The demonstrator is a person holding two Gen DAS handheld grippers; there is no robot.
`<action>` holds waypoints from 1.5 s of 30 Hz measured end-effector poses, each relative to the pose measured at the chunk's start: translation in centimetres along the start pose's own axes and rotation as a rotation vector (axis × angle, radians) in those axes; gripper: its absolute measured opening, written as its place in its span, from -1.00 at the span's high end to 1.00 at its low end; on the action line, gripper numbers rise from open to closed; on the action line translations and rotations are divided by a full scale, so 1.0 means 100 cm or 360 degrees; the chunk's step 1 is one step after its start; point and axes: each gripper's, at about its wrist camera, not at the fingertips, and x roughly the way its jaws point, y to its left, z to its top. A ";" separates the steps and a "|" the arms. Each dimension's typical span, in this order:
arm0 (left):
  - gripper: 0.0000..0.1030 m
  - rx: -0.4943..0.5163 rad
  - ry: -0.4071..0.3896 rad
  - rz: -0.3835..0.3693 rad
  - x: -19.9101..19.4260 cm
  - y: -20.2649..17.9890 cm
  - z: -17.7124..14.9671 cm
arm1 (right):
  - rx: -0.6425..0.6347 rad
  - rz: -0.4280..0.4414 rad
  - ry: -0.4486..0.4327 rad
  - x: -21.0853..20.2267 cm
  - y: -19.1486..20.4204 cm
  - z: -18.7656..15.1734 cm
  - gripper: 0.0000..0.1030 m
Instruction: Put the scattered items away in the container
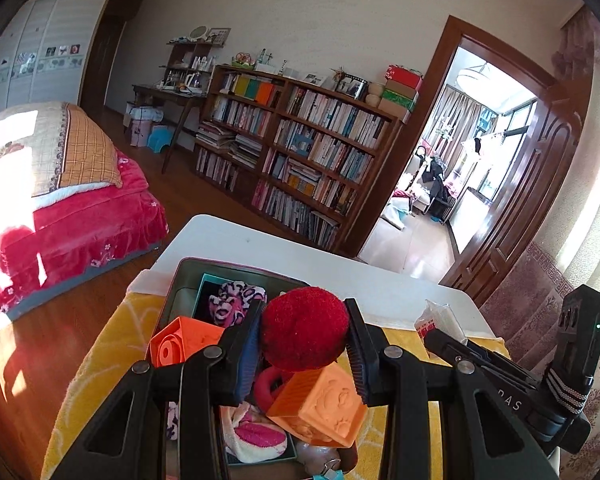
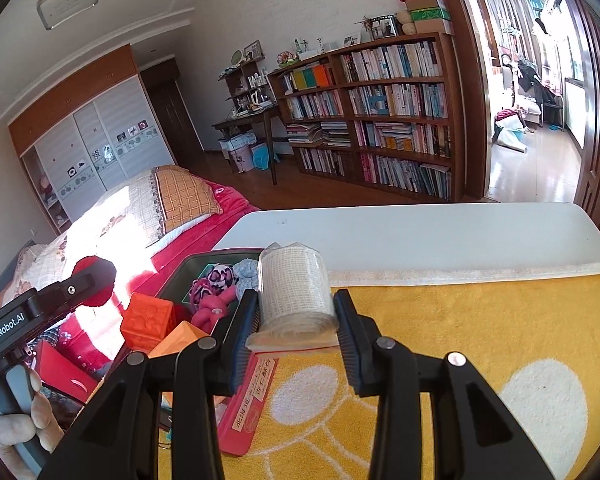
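Note:
My left gripper (image 1: 304,320) is shut on a fuzzy red ball (image 1: 304,332) and holds it just above the open tin container (image 1: 236,266). The tin holds orange embossed cubes (image 1: 320,408), a leopard-print scrunchie (image 1: 236,300) and pink soft items. My right gripper (image 2: 296,300) is shut on a wrapped roll of white gauze (image 2: 292,292), over the yellow towel just right of the container (image 2: 220,255). In the right wrist view the left gripper (image 2: 88,284) with the red ball (image 2: 104,268) shows at the left. In the left wrist view the right gripper (image 1: 444,332) shows at the right.
A yellow towel with white shapes (image 2: 480,340) covers the near part of a white table (image 2: 420,232). The tin's red labelled side (image 2: 248,400) faces the right gripper. A hand (image 2: 20,416) holds the left gripper's handle. A red bed (image 1: 80,216) and a bookshelf (image 1: 300,152) stand beyond.

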 end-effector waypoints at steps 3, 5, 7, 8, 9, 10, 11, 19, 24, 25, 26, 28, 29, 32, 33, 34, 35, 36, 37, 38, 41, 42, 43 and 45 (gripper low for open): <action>0.22 -0.0033 0.0030 -0.0011 0.007 0.011 0.003 | -0.0016 0.0027 0.0010 0.008 0.011 0.003 0.18; 0.22 -0.0052 0.0052 -0.0023 0.011 0.016 0.002 | -0.0021 0.0053 0.0018 0.014 0.018 0.006 0.18; 0.22 -0.0065 0.0067 -0.0037 0.013 0.018 -0.002 | -0.0036 0.0072 0.0026 0.020 0.026 0.009 0.18; 0.22 -0.0066 0.0068 -0.0035 0.013 0.019 -0.003 | -0.0045 0.0081 0.0029 0.024 0.030 0.011 0.18; 0.22 -0.0067 0.0069 -0.0035 0.013 0.020 -0.003 | -0.0051 0.0093 0.0036 0.027 0.034 0.012 0.18; 0.22 -0.0071 0.0071 -0.0038 0.013 0.021 -0.004 | -0.0051 0.0108 0.0046 0.031 0.037 0.014 0.18; 0.22 -0.0078 0.0069 -0.0039 0.012 0.021 -0.004 | -0.0048 0.0125 0.0060 0.035 0.040 0.016 0.18; 0.22 -0.0130 0.0027 -0.0028 0.005 0.030 -0.003 | -0.0124 0.0243 0.0209 0.070 0.060 0.019 0.16; 0.22 -0.0135 0.0035 -0.0017 0.007 0.033 -0.005 | -0.0086 0.0201 0.0222 0.070 0.050 0.006 -0.08; 0.22 -0.0135 0.0041 -0.0016 0.009 0.033 -0.005 | -0.0070 0.0194 0.0214 0.067 0.046 0.005 -0.14; 0.22 -0.0131 0.0048 -0.0013 0.011 0.033 -0.006 | -0.0054 0.0186 0.0203 0.064 0.042 0.003 -0.17; 0.22 -0.0124 0.0061 -0.0013 0.015 0.032 -0.008 | -0.0020 0.0163 0.0181 0.057 0.034 -0.002 -0.20; 0.22 -0.0120 0.0067 -0.0015 0.017 0.031 -0.009 | 0.0004 0.0151 0.0169 0.054 0.029 -0.003 -0.23; 0.21 -0.0103 0.0087 -0.0020 0.024 0.026 -0.009 | 0.0104 0.0139 0.0143 0.045 0.012 -0.009 -0.25; 0.16 -0.0094 0.0094 -0.0026 0.026 0.024 -0.009 | 0.0141 0.0135 0.0136 0.043 0.006 -0.010 -0.25; 0.09 -0.0083 0.0102 -0.0033 0.028 0.021 -0.008 | 0.0175 0.0132 0.0131 0.041 0.000 -0.012 -0.25; -0.28 -0.0078 0.0112 -0.0031 0.031 0.019 -0.008 | 0.0203 0.0132 0.0128 0.039 -0.004 -0.014 -0.25; -0.76 -0.0086 0.0119 -0.0012 0.033 0.017 -0.008 | 0.0226 0.0132 0.0127 0.038 -0.008 -0.015 -0.25; -0.85 -0.0103 0.0105 0.0003 0.033 0.016 -0.010 | 0.0244 0.0130 0.0128 0.037 -0.011 -0.017 -0.25; -0.85 -0.0119 0.0091 -0.0001 0.032 0.016 -0.011 | 0.0255 0.0126 0.0131 0.037 -0.013 -0.017 -0.25; -0.85 -0.0121 0.0100 0.0004 0.032 0.017 -0.013 | 0.0261 0.0116 0.0132 0.035 -0.016 -0.018 -0.25; -0.85 -0.0114 0.0085 0.0024 0.029 0.017 -0.014 | 0.0257 0.0113 0.0133 0.034 -0.016 -0.017 -0.25; -0.85 -0.0115 0.0066 0.0046 0.025 0.018 -0.015 | 0.0252 0.0112 0.0132 0.033 -0.016 -0.017 -0.30; -0.85 -0.0143 0.0035 0.0079 0.018 0.022 -0.016 | 0.0238 0.0109 0.0127 0.031 -0.013 -0.017 -0.47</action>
